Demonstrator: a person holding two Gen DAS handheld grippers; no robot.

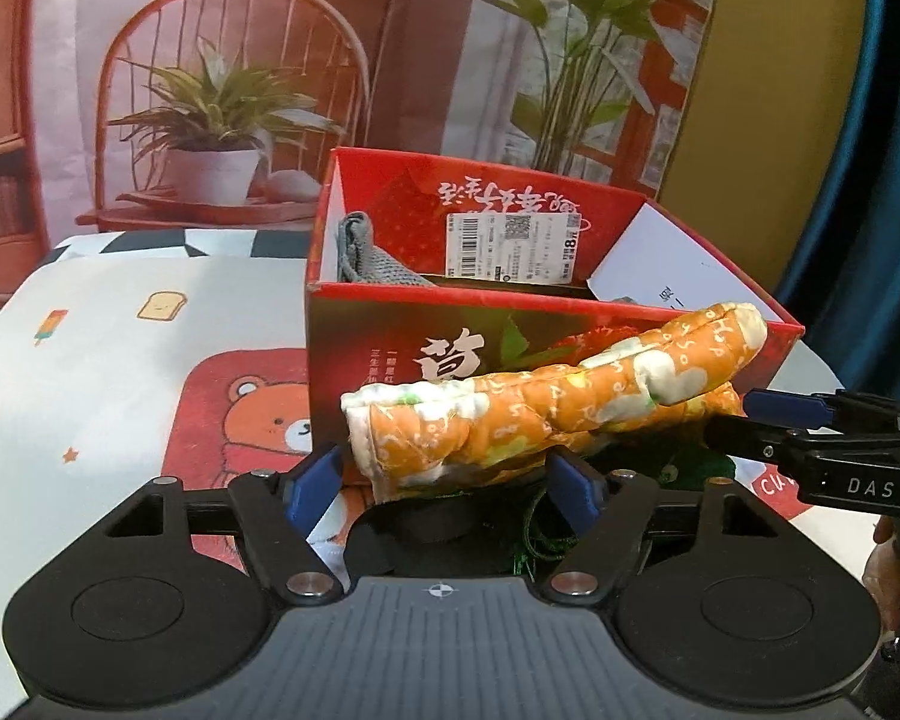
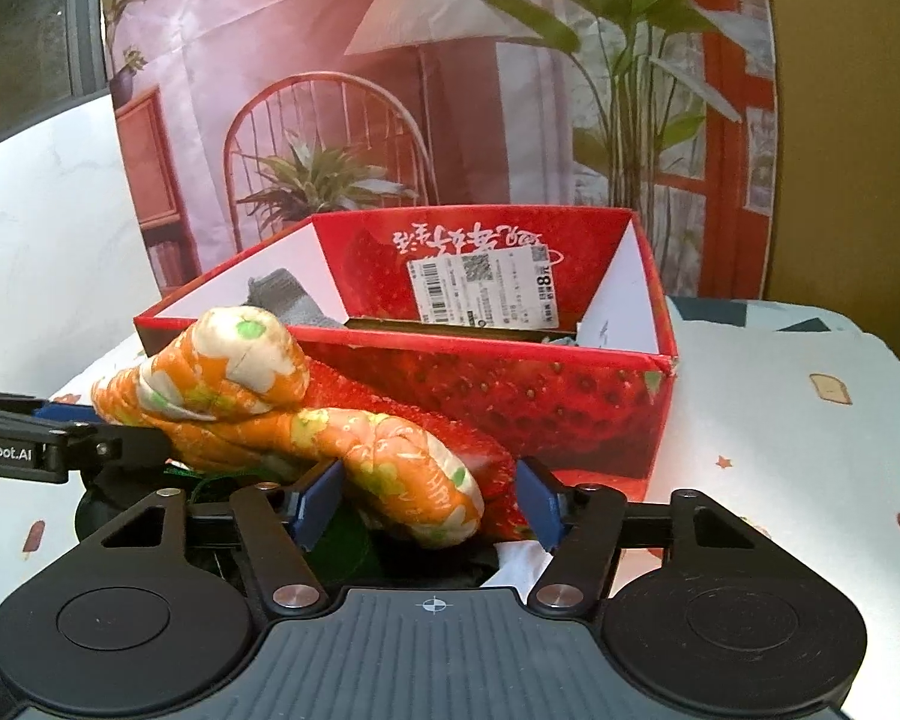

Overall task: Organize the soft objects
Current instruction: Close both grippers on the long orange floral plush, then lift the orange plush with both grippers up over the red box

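Cartoon-print table (image 1: 120, 324), red box (image 1: 390, 324) behind: both grippers' jaws sit open around the orange mitt (image 1: 510, 414), not pinching yet; could easily flop out sideways.

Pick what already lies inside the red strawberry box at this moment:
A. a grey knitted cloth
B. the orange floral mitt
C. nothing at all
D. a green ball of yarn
A: a grey knitted cloth rests against the inner left wall of the red strawberry box, while the orange floral mitt lies outside, in front of the box.
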